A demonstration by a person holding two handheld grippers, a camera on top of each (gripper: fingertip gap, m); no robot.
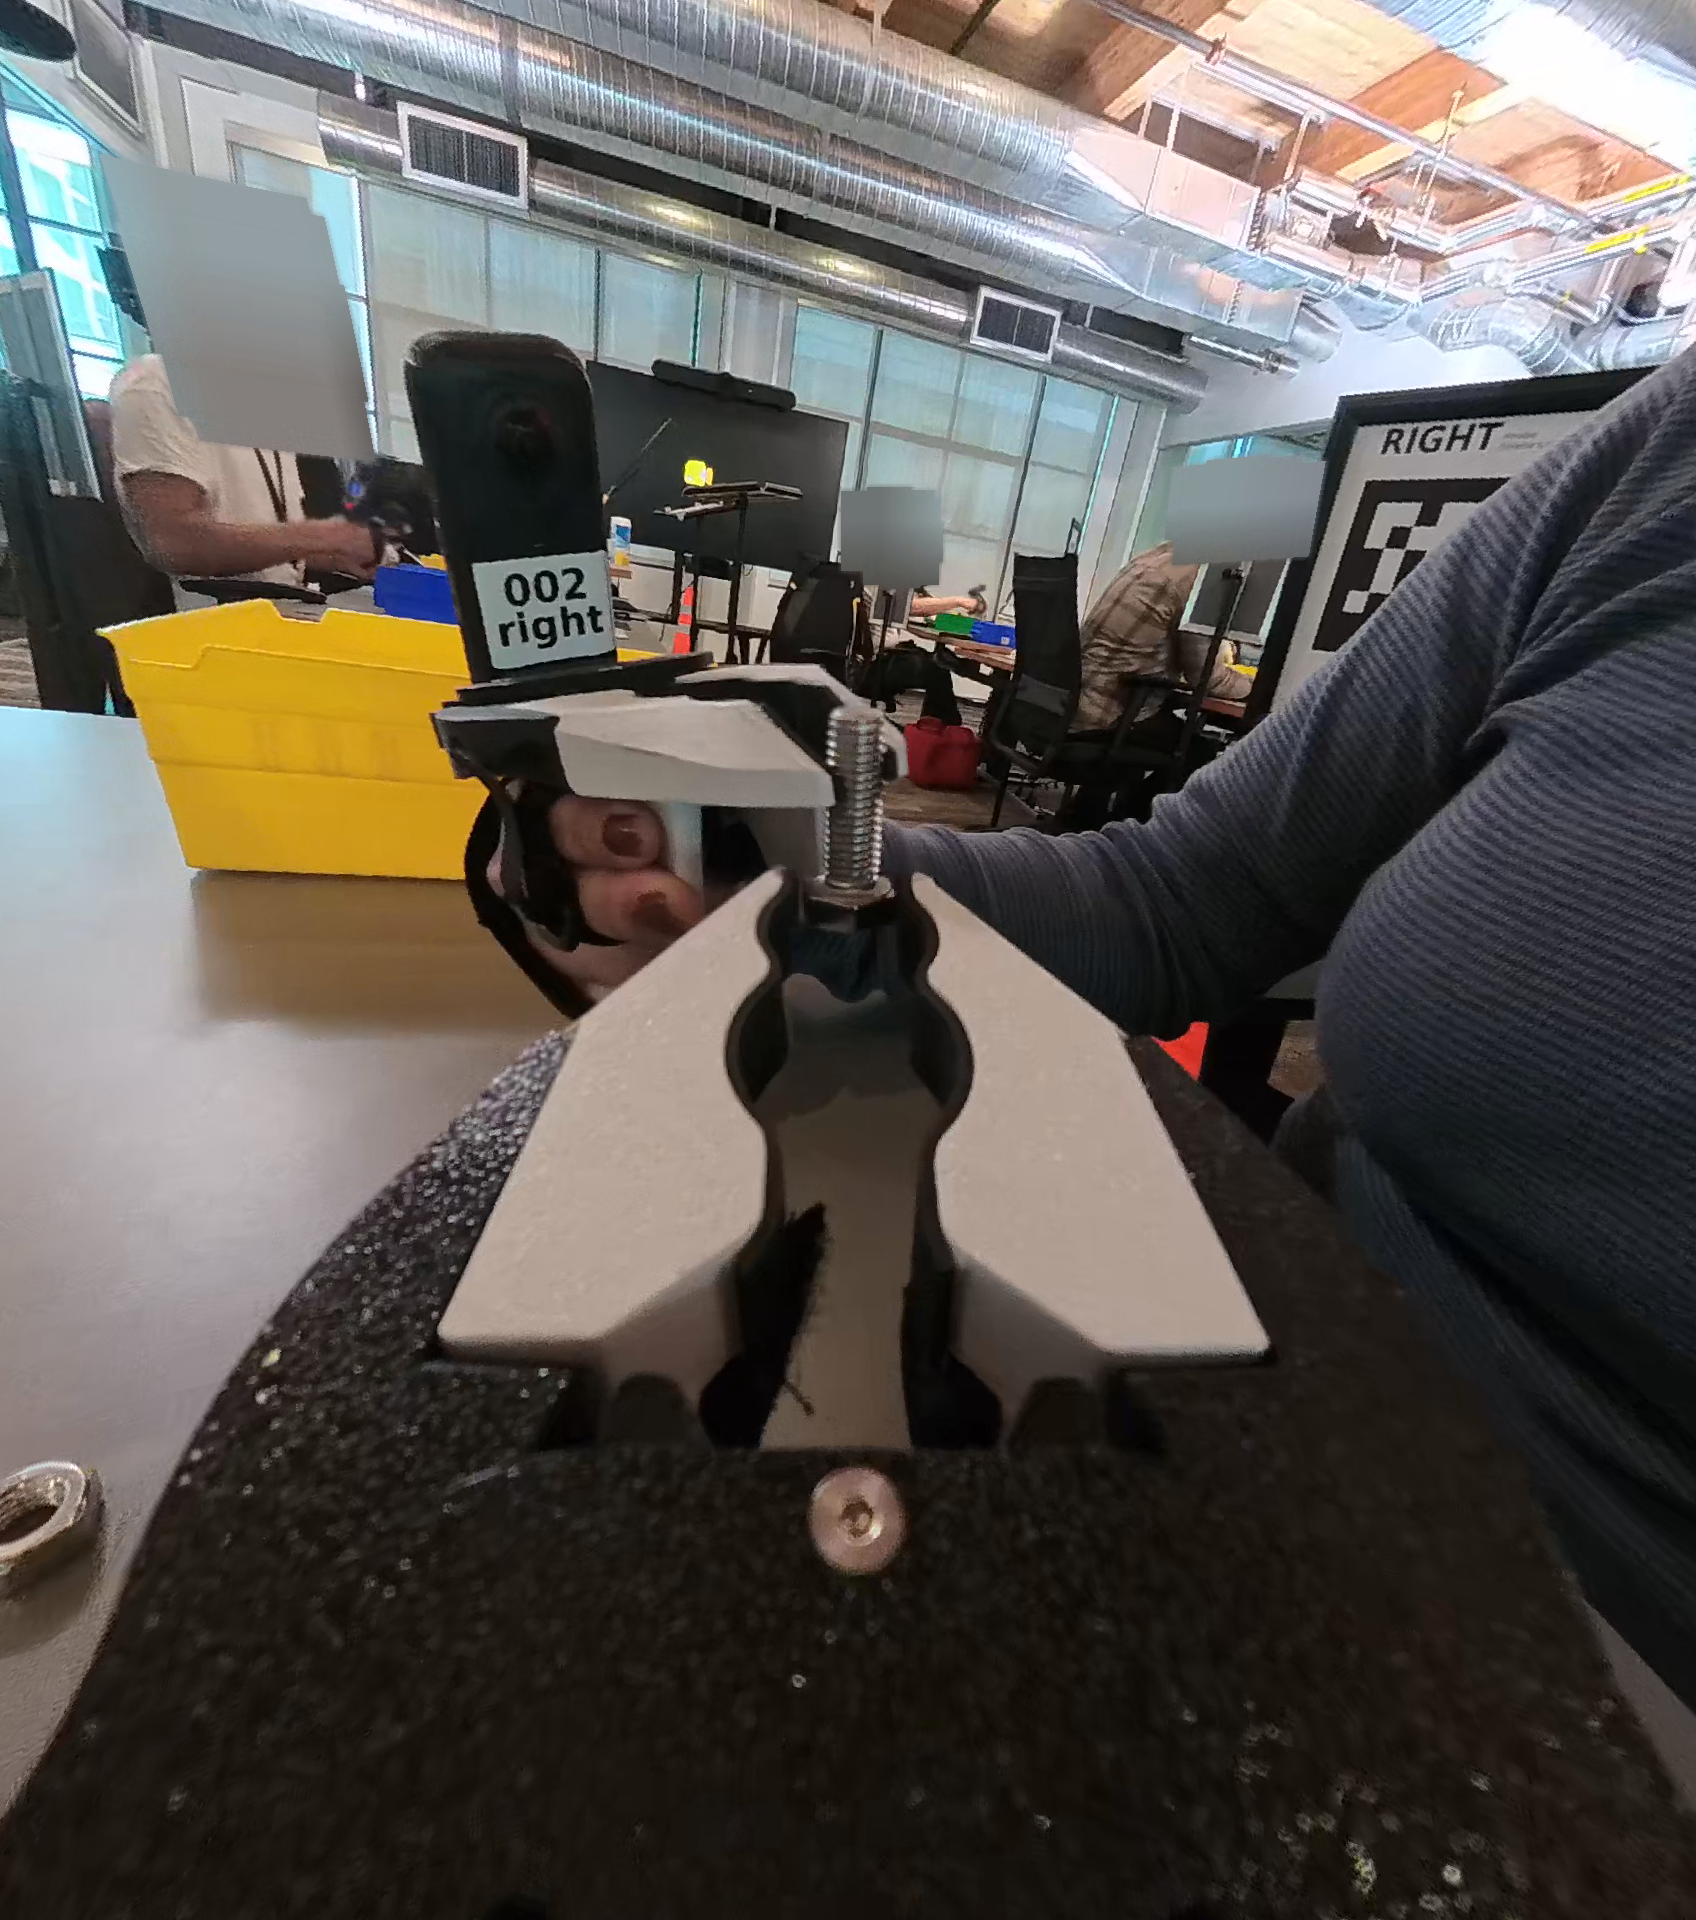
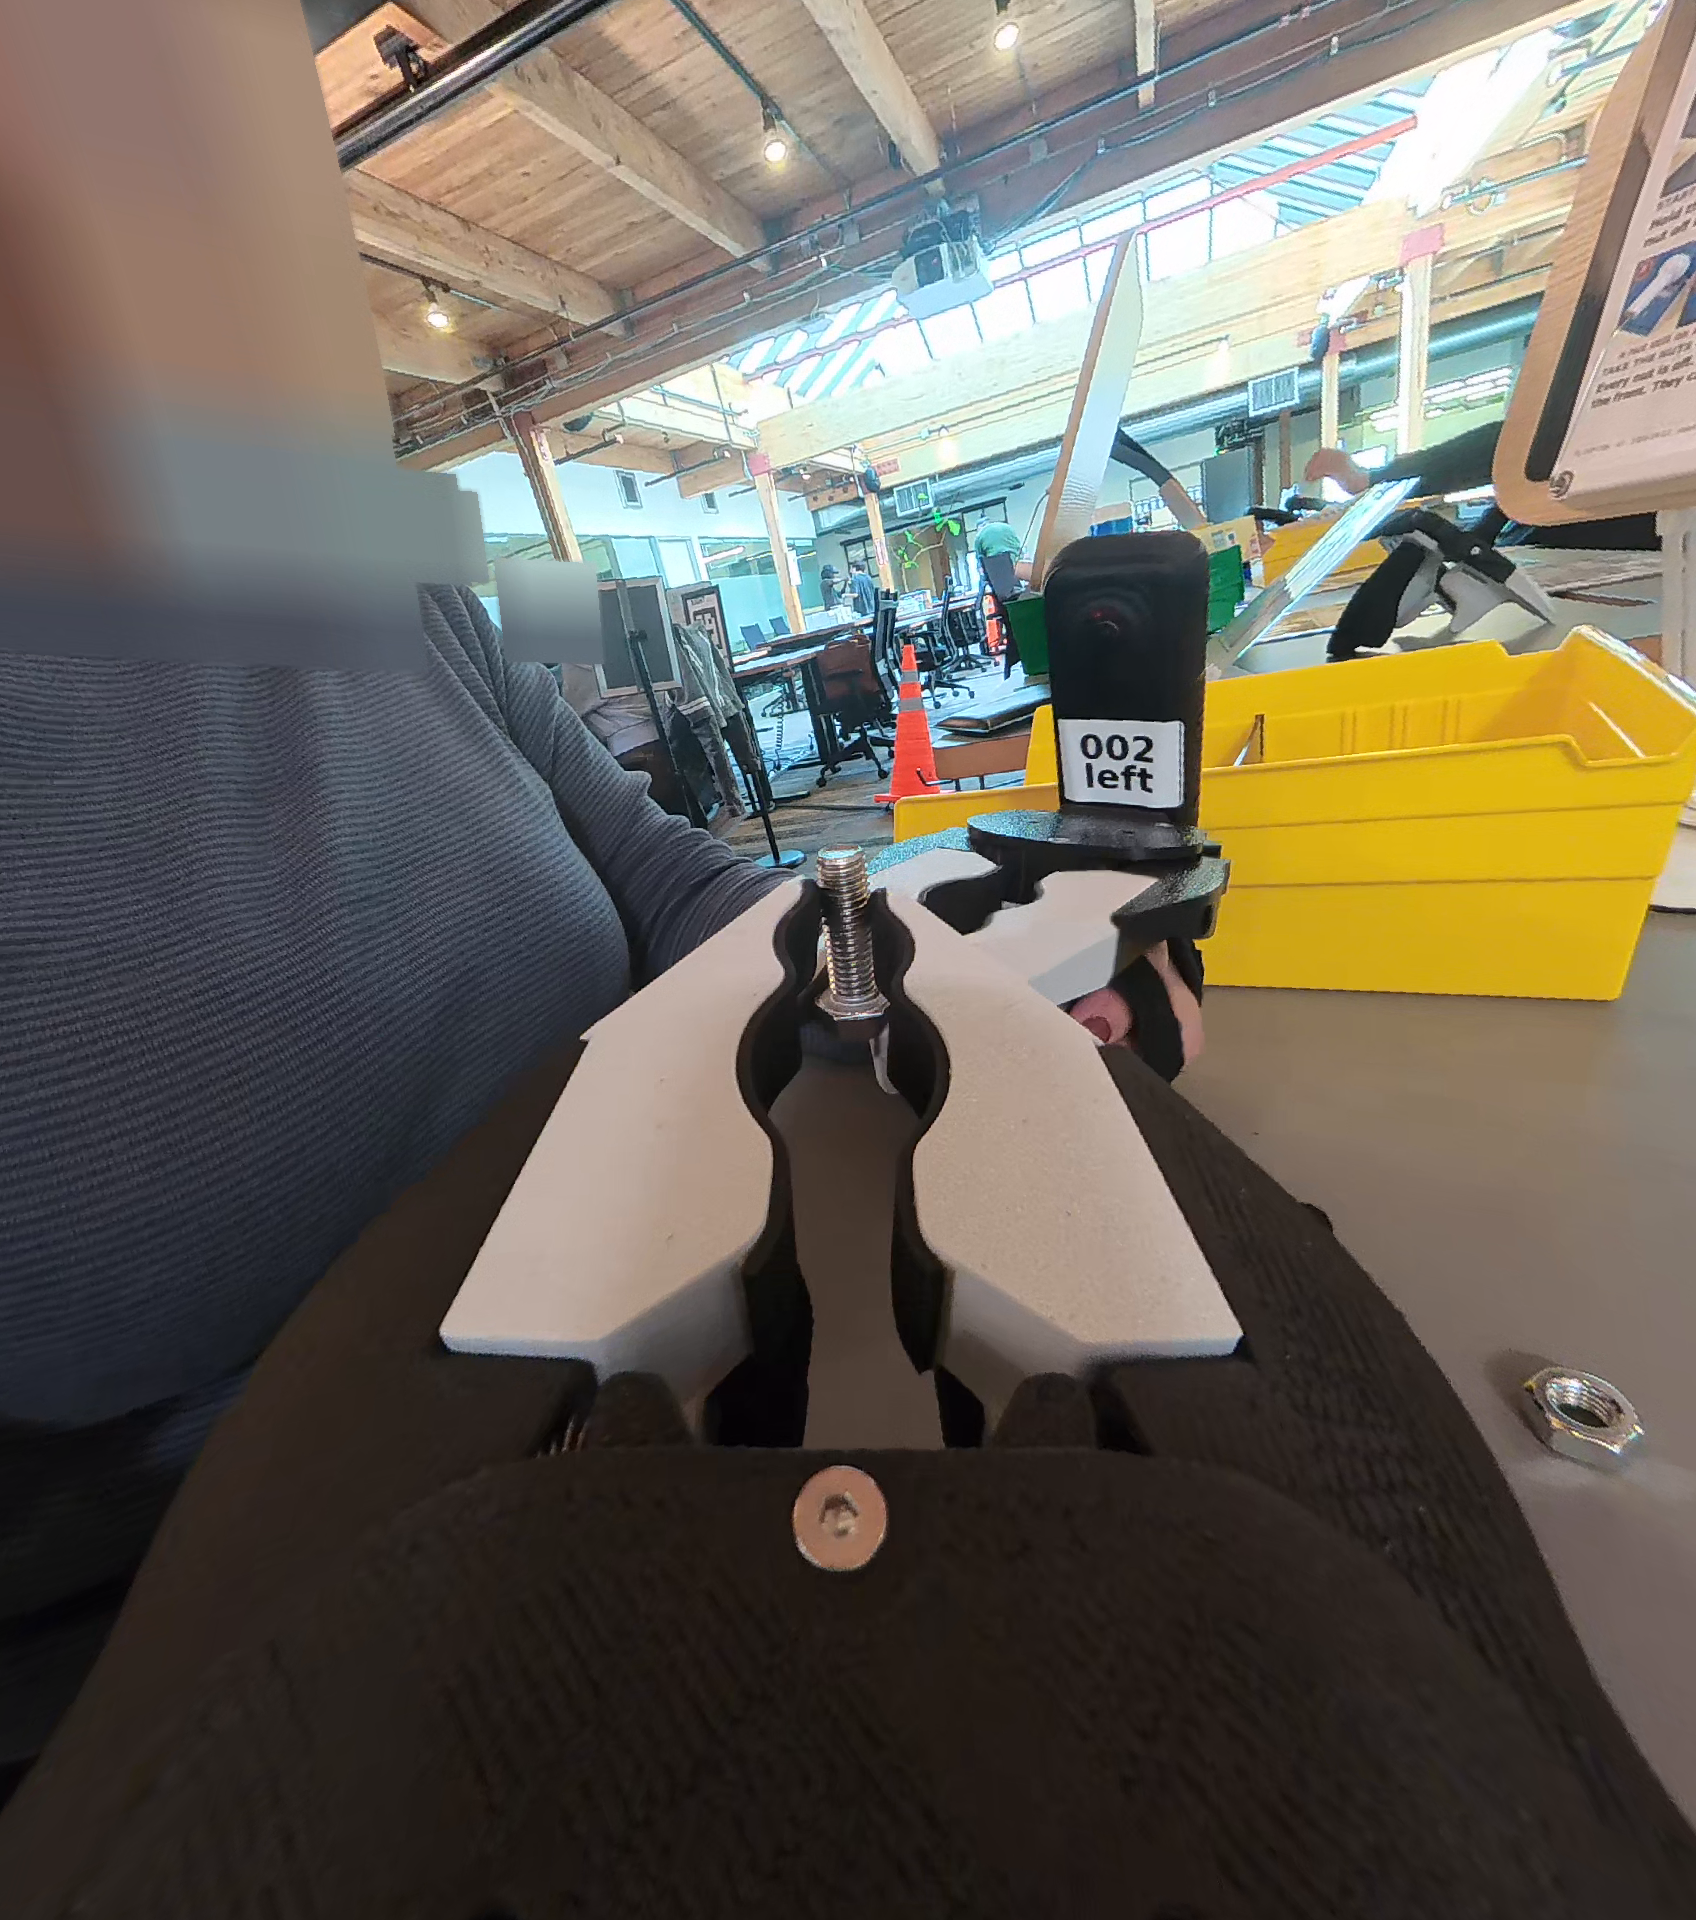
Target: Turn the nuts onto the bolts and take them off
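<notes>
In the left wrist view, the left gripper reaches forward with its two white fingers set apart. Between their tips sits the hex end of the bolt, which stands upright with its threaded shank pointing up. Whether those tips press on the hex or only flank it, we cannot tell. Beyond it the right gripper comes in from the left, held by a hand, and its fingers lie on either side of the upper shank. A loose nut lies flat on the table, well apart from the bolt, at lower left. A yellow bin stands farther back. Only this view shows a black-and-white marker board behind the person's blue sleeve.

In the right wrist view, we look along the right gripper's own fingers. They are drawn close together, and the shank sits clamped in the notch at their tips, above the table. The left gripper comes in from the right, its tips hidden behind the near finger. The nut lies at lower right here. Only this view shows an instruction board at upper right and an orange cone on the floor far behind.
</notes>
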